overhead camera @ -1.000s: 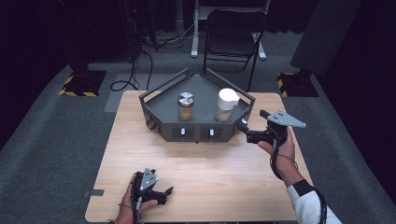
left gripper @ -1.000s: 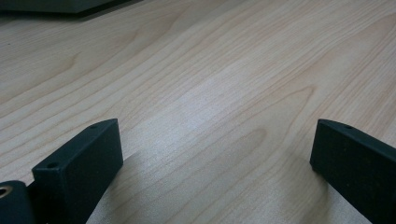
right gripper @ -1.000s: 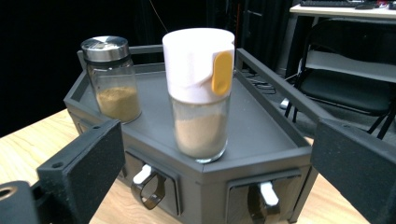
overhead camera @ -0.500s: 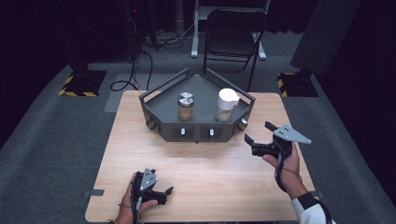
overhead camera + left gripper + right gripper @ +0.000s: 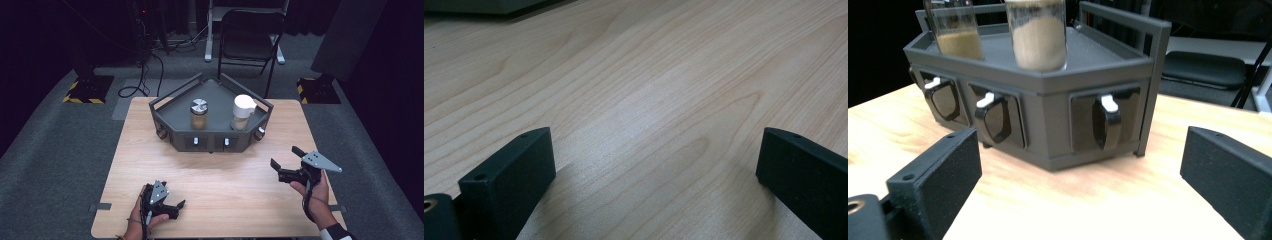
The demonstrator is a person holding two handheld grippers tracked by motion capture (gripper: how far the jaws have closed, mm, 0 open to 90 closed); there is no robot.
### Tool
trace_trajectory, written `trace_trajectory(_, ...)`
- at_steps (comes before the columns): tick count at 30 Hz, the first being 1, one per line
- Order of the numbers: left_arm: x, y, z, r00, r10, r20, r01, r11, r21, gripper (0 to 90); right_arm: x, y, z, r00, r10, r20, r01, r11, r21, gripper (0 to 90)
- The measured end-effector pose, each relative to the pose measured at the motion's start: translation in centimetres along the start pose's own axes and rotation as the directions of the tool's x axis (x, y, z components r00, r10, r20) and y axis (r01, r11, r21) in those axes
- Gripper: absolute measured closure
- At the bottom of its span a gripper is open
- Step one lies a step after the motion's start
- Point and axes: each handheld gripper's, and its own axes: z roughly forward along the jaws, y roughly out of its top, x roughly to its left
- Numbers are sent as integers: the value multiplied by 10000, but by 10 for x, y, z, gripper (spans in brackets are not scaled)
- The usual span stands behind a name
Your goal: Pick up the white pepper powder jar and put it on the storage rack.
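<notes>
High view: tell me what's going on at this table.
A person holds a two-jaw gripper in each hand at a wooden table. The right gripper hovers with jaws open, facing the dark grey rack that carries a silver-lidded jar and a white-lidded jar. The left gripper is low at the near edge, jaws open over bare wood. Neither holds anything.

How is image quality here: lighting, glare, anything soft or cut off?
High view: the table is evenly lit, the surroundings fall to near black, and detail is soft. Left gripper view: a pale sheen on the wood, with a shadow under the left gripper. Right gripper view: the rack is sharp, both jars are cropped at the top, and the tabletop is overexposed near the right gripper.
</notes>
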Motion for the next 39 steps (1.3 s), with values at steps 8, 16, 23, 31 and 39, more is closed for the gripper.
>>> trace_trajectory(8, 0, 0, 0, 10000, 3, -1, -3, 10000, 2, 22, 2, -21, -9, 10000, -12, 38, 11, 9997, 238, 27)
trace_trajectory(16, 0, 0, 0, 10000, 3, 0, -3, 10000, 3, 22, 3, -34, -13, 9999, 62, 80, -64, 9994, 343, 28)
trace_trajectory(23, 0, 0, 0, 10000, 2, -3, -2, 10000, 1, 22, 5, -40, -14, 9999, -141, 49, 138, 9984, 540, 28)
trace_trajectory(31, 0, 0, 0, 10000, 1, -3, -1, 10000, -1, 23, 6, -48, -14, 9998, -214, 43, 210, 9963, 836, 28)
trace_trajectory(39, 0, 0, 0, 10000, 4, -2, -4, 10000, 2, 23, 8, -55, -13, 9996, -293, 9, 290, 9930, 1148, 28)
